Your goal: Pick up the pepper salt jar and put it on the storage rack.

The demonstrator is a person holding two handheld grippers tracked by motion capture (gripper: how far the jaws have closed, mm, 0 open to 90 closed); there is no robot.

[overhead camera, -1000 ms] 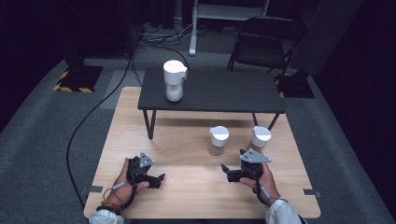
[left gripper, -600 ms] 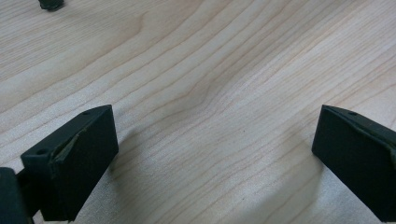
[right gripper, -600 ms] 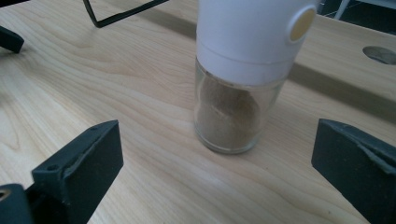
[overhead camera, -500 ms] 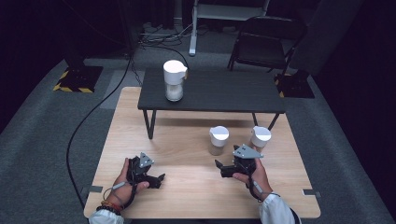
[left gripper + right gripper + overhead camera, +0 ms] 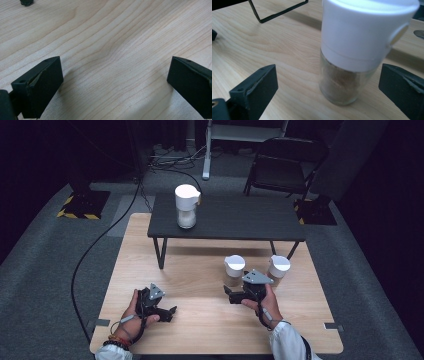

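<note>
A white-capped jar (image 5: 352,50) of brown spice stands upright on the counter (image 5: 200,270), just ahead of my right gripper (image 5: 231,293); its fingers (image 5: 254,87) are spread wide, touching nothing. A second jar (image 5: 279,266) stands near it to the right. A third jar (image 5: 187,206) sits on the black stand (image 5: 240,217) beyond. My left gripper (image 5: 170,311) rests low over bare wood, fingers (image 5: 37,85) likewise wide apart.
</note>
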